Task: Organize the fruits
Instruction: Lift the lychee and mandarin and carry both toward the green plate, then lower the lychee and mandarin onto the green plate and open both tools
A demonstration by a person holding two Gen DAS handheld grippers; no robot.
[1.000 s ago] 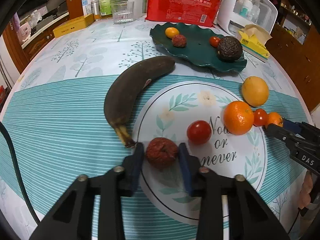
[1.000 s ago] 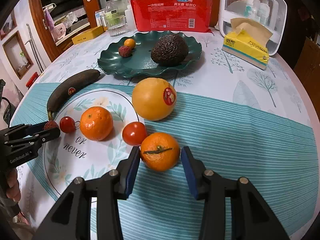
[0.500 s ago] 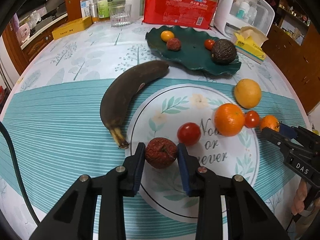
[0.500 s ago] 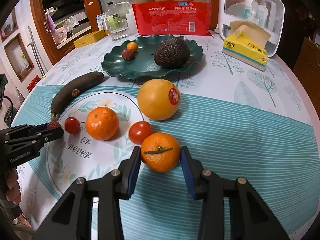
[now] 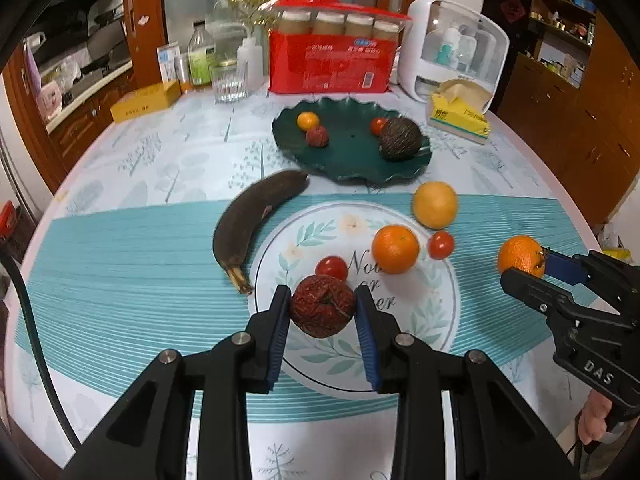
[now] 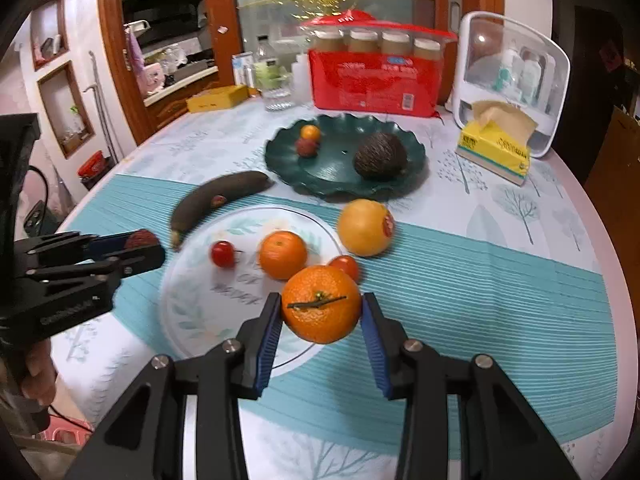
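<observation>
My left gripper (image 5: 322, 320) is shut on a wrinkled dark red fruit (image 5: 322, 311) and holds it above the table. My right gripper (image 6: 321, 318) is shut on a small orange (image 6: 321, 303), also lifted; it shows in the left wrist view (image 5: 521, 255). A dark green plate (image 5: 344, 160) at the back holds an avocado (image 5: 400, 138), a red lychee (image 5: 317, 136), a tiny orange fruit (image 5: 307, 121) and a cherry tomato (image 5: 377, 125). On the table lie a blackened banana (image 5: 252, 216), a yellow orange (image 5: 435, 205), an orange (image 5: 395, 249) and two cherry tomatoes (image 5: 331, 268) (image 5: 441, 244).
A red package with jars (image 5: 332, 66), a white organiser box (image 5: 456, 48), a yellow tissue pack (image 5: 460, 114), a glass (image 5: 229, 82), bottles and a yellow box (image 5: 146, 100) stand along the back. The round table's edge curves close on the right and left.
Both grippers have closed fully on their fruits and lifted them off the table. The right gripper's orange has risen away from the cherry tomato beside it.
</observation>
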